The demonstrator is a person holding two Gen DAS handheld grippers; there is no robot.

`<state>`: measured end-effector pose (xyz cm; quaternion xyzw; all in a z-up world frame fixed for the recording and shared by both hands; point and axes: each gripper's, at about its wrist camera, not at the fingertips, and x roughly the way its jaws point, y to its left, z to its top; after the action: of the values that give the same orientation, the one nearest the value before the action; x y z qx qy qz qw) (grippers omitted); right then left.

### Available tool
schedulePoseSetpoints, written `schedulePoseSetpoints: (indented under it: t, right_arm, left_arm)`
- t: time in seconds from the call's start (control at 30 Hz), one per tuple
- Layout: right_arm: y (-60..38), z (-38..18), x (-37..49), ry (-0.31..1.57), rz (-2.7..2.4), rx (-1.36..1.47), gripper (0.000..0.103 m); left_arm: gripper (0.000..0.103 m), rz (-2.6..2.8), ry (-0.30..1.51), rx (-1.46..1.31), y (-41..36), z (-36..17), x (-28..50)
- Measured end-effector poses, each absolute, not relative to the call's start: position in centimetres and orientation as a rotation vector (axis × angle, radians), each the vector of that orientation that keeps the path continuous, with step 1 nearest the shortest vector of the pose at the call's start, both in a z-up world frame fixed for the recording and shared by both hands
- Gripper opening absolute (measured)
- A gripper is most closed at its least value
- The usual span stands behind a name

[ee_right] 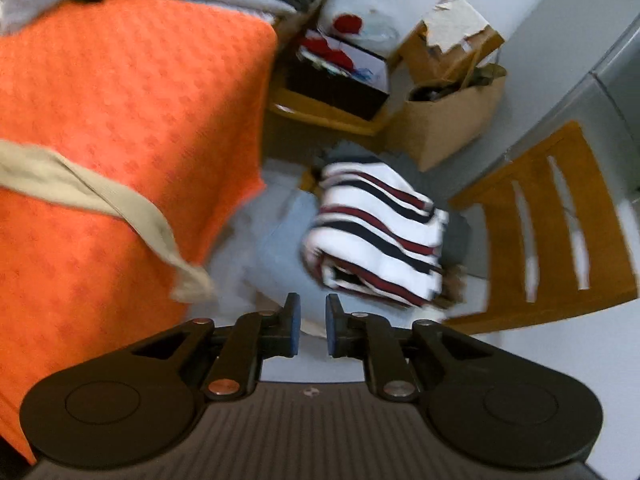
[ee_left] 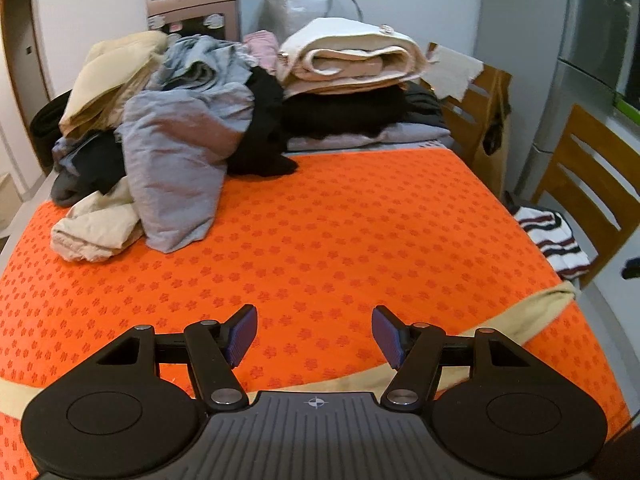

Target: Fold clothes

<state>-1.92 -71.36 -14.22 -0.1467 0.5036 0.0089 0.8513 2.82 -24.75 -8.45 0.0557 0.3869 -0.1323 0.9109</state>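
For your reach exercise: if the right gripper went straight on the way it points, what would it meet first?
Probably the grey-blue seat cushion below, beside the striped top. Nothing lies between the right gripper and it, though blur makes depth uncertain.

Left wrist view is sharp and evenly lit by soft indoor light – no hard shadows, colours a bit cool, the orange cloth (ee_left: pixel 340 220) very saturated. Heavy fisheye bend, with dark corners at 1 and 5 o'clock. Right wrist view is smeared with motion blur – the striped garment (ee_right: pixel 376 236) and wooden chair (ee_right: pixel 552 220) look streaky, worst toward 3 o'clock.
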Motion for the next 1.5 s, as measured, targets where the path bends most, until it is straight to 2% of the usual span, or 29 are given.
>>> schedulePoseSetpoints:
  t: [0.33, 0.97, 1.1, 1.33, 1.5]
  right_arm:
    - [-66.7, -15.9, -1.6, 0.99, 0.368, -0.313, 0.017]
    - [-65.6, -19.9, -0.5, 0.982, 0.472, -0.386, 0.017]
    - [-66.1, -19.9, -0.6, 0.975, 0.462, -0.343, 0.017]
    - [-68.2, -17.7, -0.9, 0.886, 0.463, -0.102, 0.017]
    - [-68.0, -17.9, -0.7, 0.877, 0.465, -0.103, 0.017]
  left_arm:
    - [0.07, -0.328, 0.815, 0.144, -25.2, -8.5, 2.4]
    - [0.07, -0.321, 0.857, 0.148, -25.1, -9.1, 1.9]
    - [0.07, -0.32, 0.86, 0.153, -25.1, -9.2, 2.0]
    - [0.07, -0.332, 0.865, 0.164, -25.2, -9.4, 2.2]
    - [0.07, -0.34, 0.879, 0.172, -25.2, -10.0, 2.3]
